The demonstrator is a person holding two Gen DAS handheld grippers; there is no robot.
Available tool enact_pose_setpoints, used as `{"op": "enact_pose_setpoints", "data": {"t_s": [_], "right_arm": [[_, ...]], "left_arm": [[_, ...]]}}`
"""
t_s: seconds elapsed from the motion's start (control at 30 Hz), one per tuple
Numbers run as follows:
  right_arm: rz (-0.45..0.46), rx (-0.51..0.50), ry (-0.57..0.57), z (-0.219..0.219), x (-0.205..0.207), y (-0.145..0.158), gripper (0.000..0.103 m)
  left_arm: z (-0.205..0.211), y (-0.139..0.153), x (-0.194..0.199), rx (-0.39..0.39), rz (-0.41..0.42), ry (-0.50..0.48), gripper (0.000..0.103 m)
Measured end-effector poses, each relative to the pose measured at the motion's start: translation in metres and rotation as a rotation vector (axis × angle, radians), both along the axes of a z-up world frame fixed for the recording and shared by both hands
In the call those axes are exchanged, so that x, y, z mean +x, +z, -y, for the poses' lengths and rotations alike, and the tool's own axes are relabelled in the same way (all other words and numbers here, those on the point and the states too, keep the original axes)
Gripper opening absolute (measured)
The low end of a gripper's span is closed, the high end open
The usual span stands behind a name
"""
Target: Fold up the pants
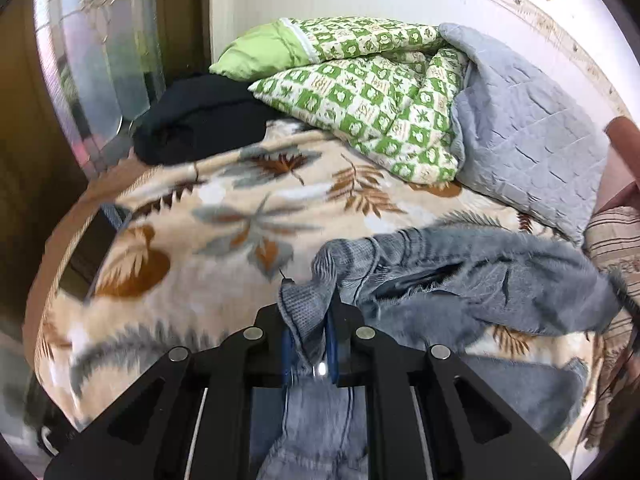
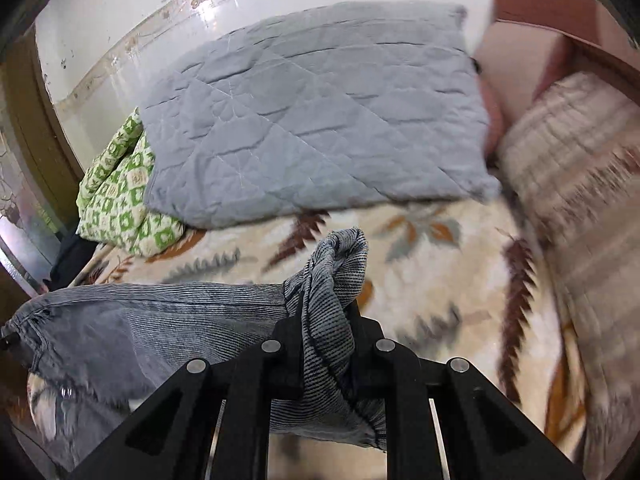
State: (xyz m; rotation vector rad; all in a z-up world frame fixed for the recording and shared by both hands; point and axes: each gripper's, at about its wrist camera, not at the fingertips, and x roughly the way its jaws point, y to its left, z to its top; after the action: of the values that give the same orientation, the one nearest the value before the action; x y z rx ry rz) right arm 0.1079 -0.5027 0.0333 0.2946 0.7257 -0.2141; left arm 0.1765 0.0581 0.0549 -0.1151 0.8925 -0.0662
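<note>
The pants are faded blue-grey denim, held up over a bed with a cream leaf-print blanket. My left gripper is shut on one bunched edge of the pants; the cloth runs from it to the right. My right gripper is shut on another bunched edge of the pants, with the cloth running off to the left. A fold of denim sticks up between the right fingers. Both views are blurred by motion.
A green checked quilt and a grey quilted pillow lie at the far side of the bed by the white wall. A black garment lies at the far left. A striped beige cushion is at the right.
</note>
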Motion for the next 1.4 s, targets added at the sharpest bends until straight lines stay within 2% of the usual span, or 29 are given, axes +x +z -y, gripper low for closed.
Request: {"op": "enact_pose_setpoints", "data": {"t_s": [0.17,0.3,0.37,0.43,0.53,0.6,0.63,0.67,0.7,0.77,0.8,0.9,0.93,1.0,1.17,1.27,1.33,1.37,1.4], "right_arm": [[-0.002,0.012,-0.015,-0.013,-0.077,-0.025,0.014],[-0.015,0.049,-0.031,-0.025,-0.135,-0.053,0.017],[-0.042,0.080,-0.061,-0.026,-0.154,-0.067,0.026],[-0.081,0.107,-0.094,-0.026,-0.170,-0.079,0.027],[-0.073,0.131,-0.137,-0.029,-0.197,-0.075,0.030],[-0.036,0.150,-0.147,-0.034,-0.211,-0.064,0.039],[-0.010,0.169,-0.140,-0.037,-0.215,-0.058,0.049],[0.023,0.188,-0.126,-0.044,-0.219,-0.050,0.058],[0.046,0.200,-0.108,-0.051,-0.218,-0.044,0.062],[0.064,0.234,-0.051,-0.065,-0.208,-0.037,0.073],[0.061,0.282,-0.006,-0.076,-0.196,-0.038,0.075],[0.017,0.376,0.083,-0.099,-0.162,-0.049,0.076],[0.002,0.397,0.102,-0.106,-0.152,-0.054,0.076],[-0.029,0.432,0.124,-0.117,-0.131,-0.065,0.076],[-0.074,0.576,0.091,-0.121,-0.097,-0.089,0.076],[-0.075,0.637,0.060,-0.117,-0.087,-0.099,0.076],[-0.081,0.681,0.041,-0.113,-0.079,-0.108,0.073],[-0.079,0.699,0.032,-0.111,-0.077,-0.111,0.060],[-0.084,0.711,0.022,-0.110,-0.074,-0.115,0.049]], "left_arm": [[-0.007,-0.022,-0.052,-0.026,-0.042,-0.028,0.011],[-0.019,-0.060,-0.081,-0.059,-0.146,-0.022,0.011],[-0.024,-0.077,-0.088,-0.089,-0.214,-0.023,0.011],[-0.032,-0.093,-0.095,-0.109,-0.275,0.006,0.010],[-0.043,-0.089,-0.111,-0.146,-0.277,0.010,0.010],[-0.050,-0.074,-0.126,-0.194,-0.245,0.011,0.011],[-0.053,-0.069,-0.131,-0.229,-0.233,0.001,0.012],[-0.052,-0.064,-0.133,-0.258,-0.223,-0.009,0.020],[-0.048,-0.059,-0.136,-0.290,-0.213,-0.023,0.040],[-0.041,-0.057,-0.135,-0.319,-0.208,-0.046,0.073],[-0.037,-0.058,-0.132,-0.331,-0.210,-0.050,0.073],[-0.026,-0.073,-0.115,-0.401,-0.289,-0.056,0.073],[-0.023,-0.080,-0.109,-0.438,-0.321,-0.049,0.073],[-0.019,-0.090,-0.101,-0.464,-0.357,-0.035,0.073],[-0.007,-0.111,-0.090,-0.520,-0.430,-0.017,0.073],[-0.002,-0.116,-0.081,-0.491,-0.433,-0.010,0.073],[-0.002,-0.122,-0.074,-0.482,-0.444,0.007,0.070],[-0.002,-0.124,-0.071,-0.487,-0.449,0.014,0.043],[-0.003,-0.126,-0.065,-0.482,-0.464,0.023,0.011]]}}
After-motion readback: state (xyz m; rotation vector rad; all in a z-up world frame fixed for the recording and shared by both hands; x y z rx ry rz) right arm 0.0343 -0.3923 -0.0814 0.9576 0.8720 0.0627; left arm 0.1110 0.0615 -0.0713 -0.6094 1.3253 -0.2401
